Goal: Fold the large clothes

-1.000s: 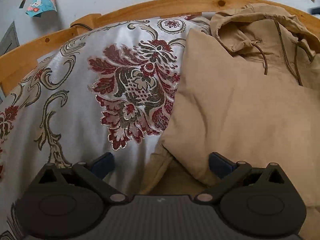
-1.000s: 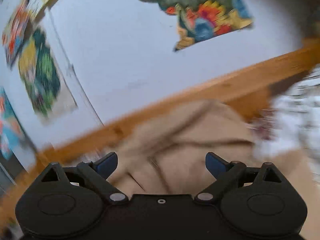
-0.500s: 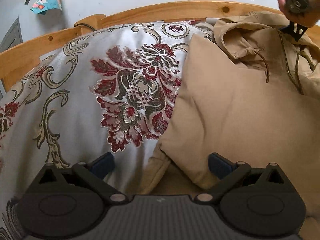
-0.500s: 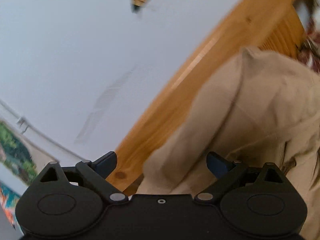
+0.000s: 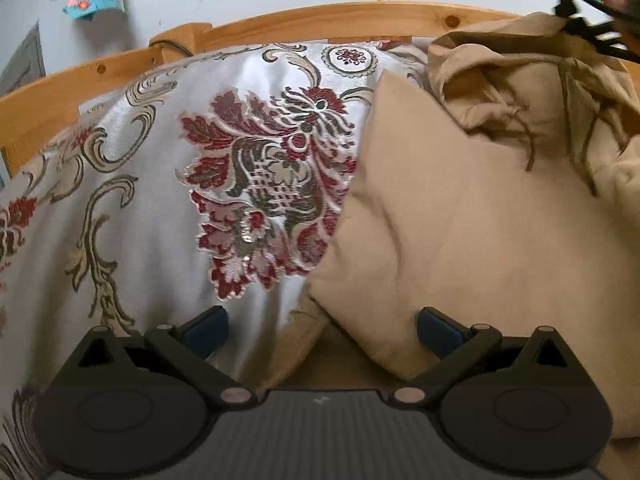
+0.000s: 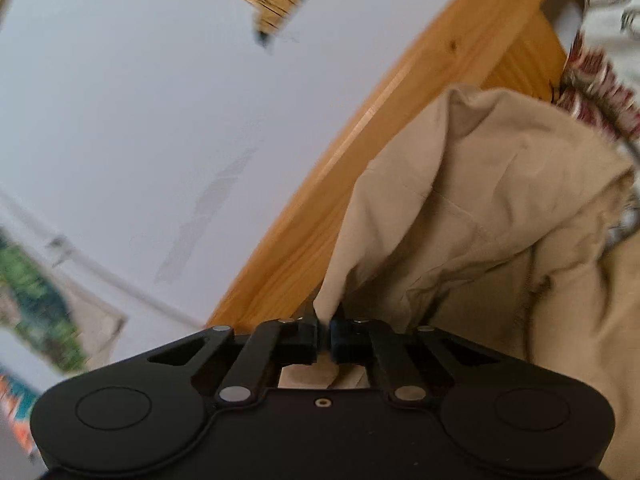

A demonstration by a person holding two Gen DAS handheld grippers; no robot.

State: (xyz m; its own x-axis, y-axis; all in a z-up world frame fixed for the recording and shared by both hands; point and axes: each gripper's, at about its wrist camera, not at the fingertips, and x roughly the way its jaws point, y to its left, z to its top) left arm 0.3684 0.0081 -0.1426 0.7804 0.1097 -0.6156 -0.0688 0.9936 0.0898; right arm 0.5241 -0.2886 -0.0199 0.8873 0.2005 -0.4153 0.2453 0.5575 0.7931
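I am at the grasping step: my right gripper has just snapped its jaws closed on an edge of the tan hooded jacket, the pinched fold rising from the lower centre of the right wrist frame, beside the wooden bed rail. The jacket fills the right half of the left wrist frame on the patterned bedspread, where my left gripper stands open over its near corner, touching nothing. Next, I judge, the left must close on that corner so both can lift and fold.

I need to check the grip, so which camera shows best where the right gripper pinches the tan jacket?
The right wrist view: the right gripper is shut on the tan jacket hood edge. The left wrist view shows it small and blurred at the far corner.
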